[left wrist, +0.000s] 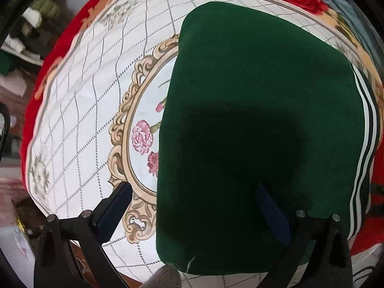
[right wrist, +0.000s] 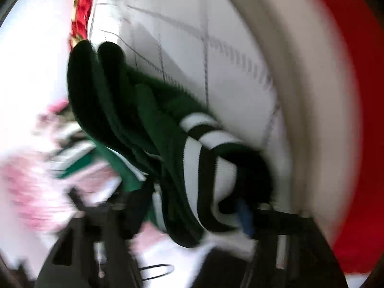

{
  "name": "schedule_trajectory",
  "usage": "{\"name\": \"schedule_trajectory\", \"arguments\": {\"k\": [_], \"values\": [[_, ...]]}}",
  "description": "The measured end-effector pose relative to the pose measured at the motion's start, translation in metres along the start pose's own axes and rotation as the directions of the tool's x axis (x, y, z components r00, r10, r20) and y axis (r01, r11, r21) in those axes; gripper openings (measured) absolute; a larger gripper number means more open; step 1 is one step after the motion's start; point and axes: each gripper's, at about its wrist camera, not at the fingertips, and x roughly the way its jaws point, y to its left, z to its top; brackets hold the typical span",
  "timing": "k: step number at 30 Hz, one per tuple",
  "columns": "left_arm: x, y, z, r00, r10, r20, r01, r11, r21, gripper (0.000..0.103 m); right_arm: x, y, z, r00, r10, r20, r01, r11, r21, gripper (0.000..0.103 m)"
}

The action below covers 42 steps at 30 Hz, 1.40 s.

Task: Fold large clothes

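A dark green garment (left wrist: 259, 120) with white and black side stripes (left wrist: 366, 129) lies folded flat on a white checked blanket (left wrist: 96, 91). My left gripper (left wrist: 194, 206) is open just above the garment's near left edge; one finger is over the blanket, the other over the green cloth. In the blurred right wrist view my right gripper (right wrist: 192, 206) is shut on the bunched green garment (right wrist: 134, 120), its striped part (right wrist: 204, 144) wrapped between the fingers and hanging in folds above the blanket (right wrist: 192, 48).
The blanket has a gold oval frame with pink flowers (left wrist: 141, 136) and a red border (left wrist: 48, 76). Piled clothes (left wrist: 31, 24) lie beyond the bed at far left. A gloved fingertip (left wrist: 165, 276) shows at the bottom edge.
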Motion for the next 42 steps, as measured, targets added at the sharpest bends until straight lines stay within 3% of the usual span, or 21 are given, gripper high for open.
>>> {"name": "schedule_trajectory", "arguments": {"k": [1,2,3,5,8,10,13,15,20,21,22,23,25,27,30,32,36,37,39,41,42], "values": [[-0.001,-0.002,-0.001,1.000,0.004,0.005,-0.004,1.000,0.006,0.103,-0.014,0.019,-0.006,0.991,-0.119,0.068,0.124,0.990,-0.072,0.082],[0.000,-0.003,-0.002,1.000,0.003,0.007,-0.003,1.000,0.009,0.103,-0.025,0.039,-0.012,0.966,-0.220,0.136,0.240,0.960,-0.145,0.083],[0.000,-0.005,-0.003,1.000,0.004,0.007,-0.005,1.000,0.008,0.103,-0.028,0.054,-0.015,0.951,-0.259,0.167,0.289,0.938,-0.193,0.083],[0.002,-0.006,-0.003,1.000,0.005,0.007,-0.005,1.000,0.006,0.103,-0.024,0.075,-0.016,0.940,-0.290,0.181,0.330,0.906,-0.266,0.083],[0.005,-0.006,0.000,1.000,-0.003,-0.002,0.003,1.000,0.002,0.103,0.017,0.112,-0.005,0.937,-0.320,0.143,0.350,0.866,-0.356,0.084],[0.007,-0.005,0.001,1.000,-0.009,-0.013,0.010,1.000,0.010,0.103,0.049,0.109,0.004,0.897,-0.415,0.154,0.441,0.812,-0.382,0.086],[0.006,-0.003,0.002,0.999,-0.026,-0.028,0.026,1.000,0.014,0.103,0.062,0.093,0.015,0.905,-0.407,0.124,0.425,0.859,-0.284,0.086],[0.002,0.002,0.005,1.000,-0.012,-0.026,0.013,1.000,0.022,0.103,0.057,0.104,0.011,0.889,-0.442,0.121,0.457,0.843,-0.282,0.085],[-0.022,0.018,0.034,0.999,0.007,0.051,-0.006,1.000,-0.012,0.103,0.017,0.146,0.004,0.886,-0.396,0.243,0.450,0.860,-0.240,0.085],[-0.023,0.019,0.043,0.997,0.017,0.071,-0.015,1.000,-0.018,0.103,0.010,0.156,0.006,0.892,-0.358,0.276,0.426,0.870,-0.249,0.079],[-0.022,0.019,0.057,0.995,0.031,0.093,-0.029,0.999,-0.019,0.103,0.009,0.168,0.009,0.899,-0.325,0.294,0.405,0.873,-0.273,0.053],[-0.020,0.017,0.069,0.993,0.042,0.114,-0.040,0.999,-0.016,0.103,0.013,0.180,0.014,0.895,-0.327,0.304,0.414,0.863,-0.289,0.037],[-0.007,0.008,0.093,0.989,0.080,0.124,-0.084,0.996,0.023,0.103,0.025,0.194,0.022,0.908,-0.298,0.294,0.387,0.866,-0.317,0.036],[0.011,-0.003,0.113,0.987,0.113,0.112,-0.123,0.989,0.086,0.103,0.041,0.206,0.036,0.905,-0.307,0.296,0.399,0.853,-0.336,0.036],[0.029,-0.013,0.132,0.986,0.134,0.103,-0.148,0.978,0.148,0.103,0.079,0.214,0.059,0.851,-0.418,0.319,0.515,0.782,-0.350,0.034],[0.037,-0.014,0.139,0.989,0.121,0.089,-0.134,0.978,0.162,0.103,0.102,0.204,0.078,0.823,-0.482,0.301,0.563,0.765,-0.314,0.033],[0.032,-0.001,0.138,0.994,0.090,0.065,-0.098,0.987,0.128,0.103,0.110,0.226,0.092,0.796,-0.529,0.293,0.601,0.745,-0.288,0.034],[0.026,0.002,0.137,0.994,0.079,0.070,-0.087,0.990,0.113,0.103,0.109,0.233,0.090,0.798,-0.527,0.291,0.598,0.753,-0.277,0.034],[0.015,0.011,0.131,0.993,0.071,0.094,-0.079,0.993,0.082,0.103,0.090,0.235,0.078,0.823,-0.487,0.292,0.561,0.775,-0.290,0.042],[0.006,0.031,0.121,0.993,0.044,0.112,-0.049,0.998,0.037,0.103,0.077,0.234,0.071,0.849,-0.443,0.286,0.521,0.789,-0.326,0.080],[0.002,0.040,0.114,0.993,0.025,0.116,-0.026,1.000,0.008,0.103,0.071,0.230,0.069,0.876,-0.394,0.278,0.475,0.806,-0.353,0.087]]}}
